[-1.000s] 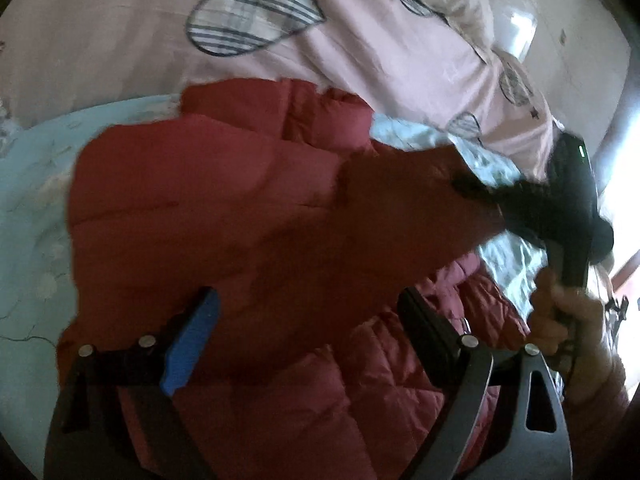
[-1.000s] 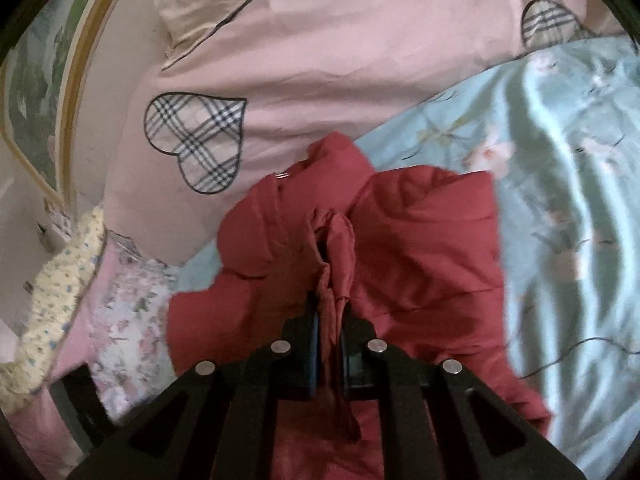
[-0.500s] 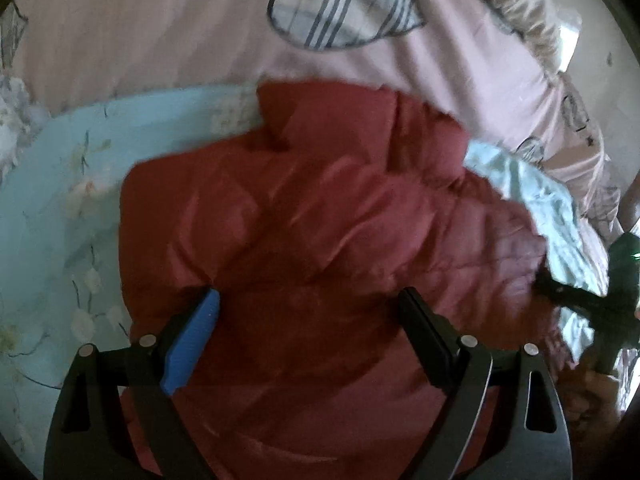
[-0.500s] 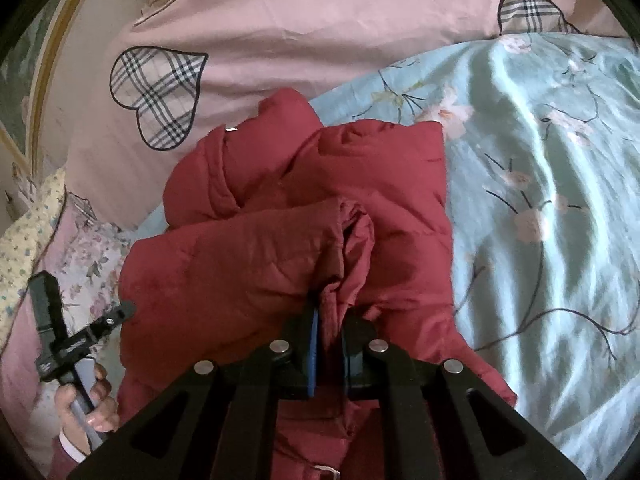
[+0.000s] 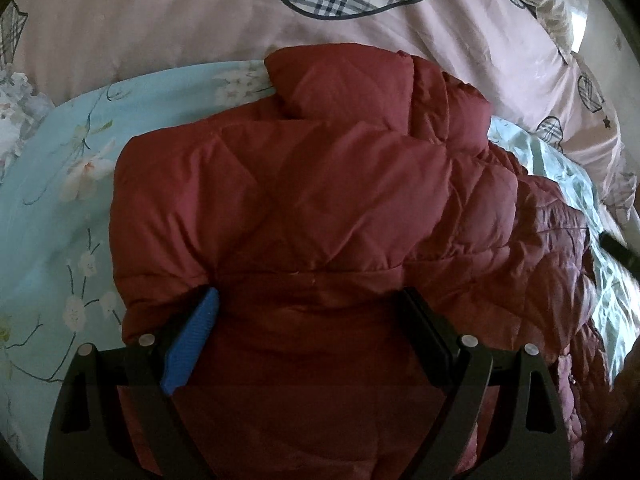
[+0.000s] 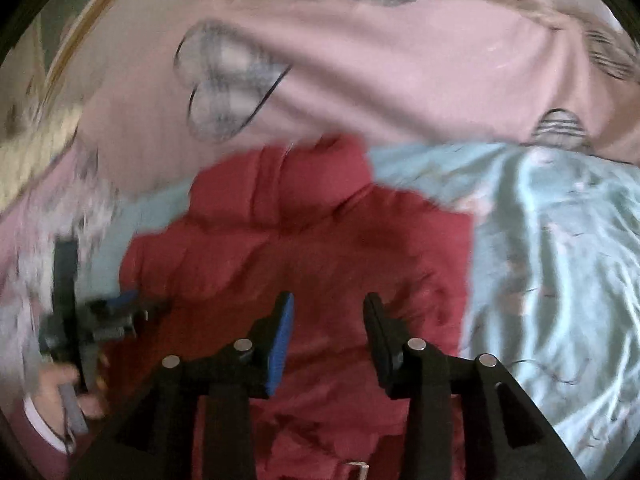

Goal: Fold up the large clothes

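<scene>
A dark red quilted jacket (image 5: 320, 200) lies on the bed, one side folded over its middle, its collar toward the pink quilt. It also shows, blurred, in the right wrist view (image 6: 320, 248). My left gripper (image 5: 308, 304) is open wide just over the jacket's near part, holding nothing. My right gripper (image 6: 328, 308) is open and empty above the jacket. In the right wrist view the left gripper (image 6: 116, 312) shows at the jacket's left edge, in the person's hand.
A light blue flowered sheet (image 5: 60, 200) covers the bed around the jacket (image 6: 560, 260). A pink quilt with plaid hearts (image 5: 200, 12) is bunched at the far side. A floral cloth (image 6: 48, 216) lies at the left.
My right gripper has opened and let go of the jacket fold it held, and has drawn back. The fold now lies flat across the jacket. The left gripper stays open.
</scene>
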`<state>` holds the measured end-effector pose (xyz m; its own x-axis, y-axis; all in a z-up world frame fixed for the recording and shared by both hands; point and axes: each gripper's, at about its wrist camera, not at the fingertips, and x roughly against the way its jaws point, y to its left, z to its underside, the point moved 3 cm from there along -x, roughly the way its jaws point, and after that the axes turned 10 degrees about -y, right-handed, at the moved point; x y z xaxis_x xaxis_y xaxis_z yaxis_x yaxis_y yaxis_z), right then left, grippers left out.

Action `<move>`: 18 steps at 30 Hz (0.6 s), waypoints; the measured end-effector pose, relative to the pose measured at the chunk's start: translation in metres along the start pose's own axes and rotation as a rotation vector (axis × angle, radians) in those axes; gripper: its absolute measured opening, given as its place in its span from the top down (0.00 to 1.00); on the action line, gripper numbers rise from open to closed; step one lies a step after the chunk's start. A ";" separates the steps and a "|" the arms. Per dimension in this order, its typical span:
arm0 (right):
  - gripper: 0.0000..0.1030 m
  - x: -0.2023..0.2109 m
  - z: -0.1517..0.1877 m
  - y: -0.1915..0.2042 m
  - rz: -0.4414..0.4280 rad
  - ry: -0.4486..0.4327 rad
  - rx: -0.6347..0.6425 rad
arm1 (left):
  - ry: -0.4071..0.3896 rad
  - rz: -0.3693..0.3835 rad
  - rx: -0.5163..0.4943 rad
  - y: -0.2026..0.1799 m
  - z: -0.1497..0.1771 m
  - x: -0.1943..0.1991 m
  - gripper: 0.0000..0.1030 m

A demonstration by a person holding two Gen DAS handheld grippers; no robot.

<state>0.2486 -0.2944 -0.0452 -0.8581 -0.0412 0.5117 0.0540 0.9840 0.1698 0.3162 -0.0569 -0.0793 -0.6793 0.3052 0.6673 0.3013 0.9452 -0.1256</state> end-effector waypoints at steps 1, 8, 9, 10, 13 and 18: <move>0.65 -0.012 0.008 0.005 0.014 0.043 0.030 | 0.000 -0.003 -0.003 0.000 0.000 -0.001 0.12; 0.63 -0.050 0.039 -0.018 0.089 0.149 0.024 | 0.004 0.022 -0.026 0.000 -0.003 0.013 0.12; 0.63 -0.050 0.038 -0.019 0.088 0.149 0.018 | -0.011 0.045 -0.019 0.000 -0.004 0.020 0.12; 0.63 -0.051 0.038 -0.020 0.088 0.150 0.013 | -0.035 0.073 -0.007 0.000 -0.006 0.028 0.12; 0.63 -0.051 0.040 -0.021 0.088 0.153 0.017 | -0.079 0.084 0.005 0.000 -0.008 0.042 0.12; 0.63 -0.045 0.037 -0.022 0.088 0.155 -0.009 | 0.015 0.004 -0.015 0.007 0.006 0.015 0.13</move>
<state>0.2675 -0.3075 -0.1033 -0.7611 0.0183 0.6484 0.1310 0.9833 0.1260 0.3044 -0.0448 -0.0751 -0.6677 0.3074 0.6779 0.3142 0.9420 -0.1177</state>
